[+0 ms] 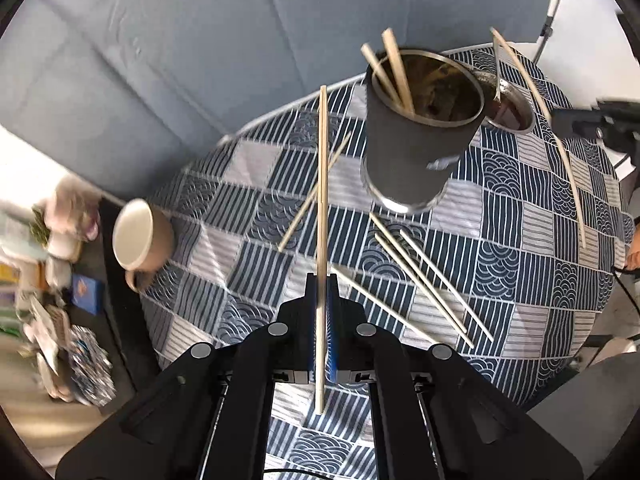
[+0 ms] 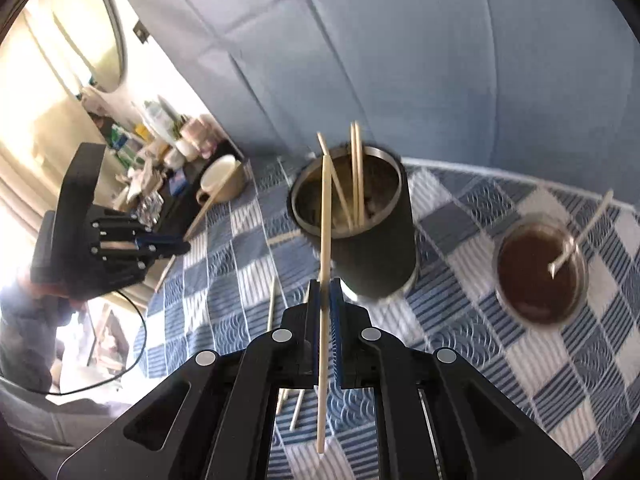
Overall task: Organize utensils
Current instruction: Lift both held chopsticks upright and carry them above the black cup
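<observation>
My left gripper (image 1: 322, 282) is shut on a pale wooden chopstick (image 1: 321, 180), which stands up between its blue pads above the table. A dark metal holder (image 1: 408, 160) with two chopsticks in it stands ahead to the right. Several loose chopsticks (image 1: 420, 280) lie on the cloth below it. My right gripper (image 2: 325, 286) is shut on another chopstick (image 2: 325, 220), whose tip reaches in front of the holder's (image 2: 372, 248) rim. The right gripper (image 1: 560, 117) also shows at the far right of the left wrist view. The left gripper (image 2: 185, 246) appears at the left of the right wrist view.
A blue and white patterned cloth (image 1: 520, 240) covers the round table. A beige mug (image 1: 140, 236) sits at its left edge, beside a cluttered shelf (image 1: 60, 300). A glass jar of brown liquid (image 2: 540, 272) with a white stick in it stands right of the holder. Blue padded wall behind.
</observation>
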Motion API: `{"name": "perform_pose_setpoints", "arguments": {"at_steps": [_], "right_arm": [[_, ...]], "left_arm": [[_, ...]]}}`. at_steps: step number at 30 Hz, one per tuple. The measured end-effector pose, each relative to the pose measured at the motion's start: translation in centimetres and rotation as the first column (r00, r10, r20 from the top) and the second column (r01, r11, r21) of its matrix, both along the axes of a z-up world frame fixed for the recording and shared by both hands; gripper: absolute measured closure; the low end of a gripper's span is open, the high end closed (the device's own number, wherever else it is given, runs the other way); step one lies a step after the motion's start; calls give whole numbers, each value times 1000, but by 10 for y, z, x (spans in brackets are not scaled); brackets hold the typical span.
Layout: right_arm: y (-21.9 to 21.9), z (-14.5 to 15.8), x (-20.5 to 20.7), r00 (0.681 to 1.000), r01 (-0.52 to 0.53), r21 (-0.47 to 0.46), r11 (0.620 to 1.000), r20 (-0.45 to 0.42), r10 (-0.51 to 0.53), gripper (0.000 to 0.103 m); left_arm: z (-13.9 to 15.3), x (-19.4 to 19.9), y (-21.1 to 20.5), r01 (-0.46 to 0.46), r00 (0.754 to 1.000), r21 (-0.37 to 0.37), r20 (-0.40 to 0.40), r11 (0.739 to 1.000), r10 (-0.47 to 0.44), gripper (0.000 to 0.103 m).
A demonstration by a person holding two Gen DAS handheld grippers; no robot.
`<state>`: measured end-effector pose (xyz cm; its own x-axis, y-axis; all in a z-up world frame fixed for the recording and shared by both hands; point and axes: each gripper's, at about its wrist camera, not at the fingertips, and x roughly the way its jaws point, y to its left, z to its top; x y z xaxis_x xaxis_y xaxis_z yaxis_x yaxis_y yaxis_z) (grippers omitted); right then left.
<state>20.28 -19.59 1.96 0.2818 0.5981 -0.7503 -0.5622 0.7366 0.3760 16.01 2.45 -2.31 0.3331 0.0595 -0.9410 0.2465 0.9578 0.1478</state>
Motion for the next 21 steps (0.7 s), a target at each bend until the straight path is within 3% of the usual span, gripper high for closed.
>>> {"name": "perform_pose_setpoints", "arguments": {"at_steps": [17,21], "right_arm": [[12,54,63,992,0,54,999,126,-7,98],[11,59,79,989,17,82,997,143,-29,98]], "left_arm": [[50,50,-47,92,986,32,138,995,-96,98],[60,67,-49,94,981,0,172,996,-92,98]]}}
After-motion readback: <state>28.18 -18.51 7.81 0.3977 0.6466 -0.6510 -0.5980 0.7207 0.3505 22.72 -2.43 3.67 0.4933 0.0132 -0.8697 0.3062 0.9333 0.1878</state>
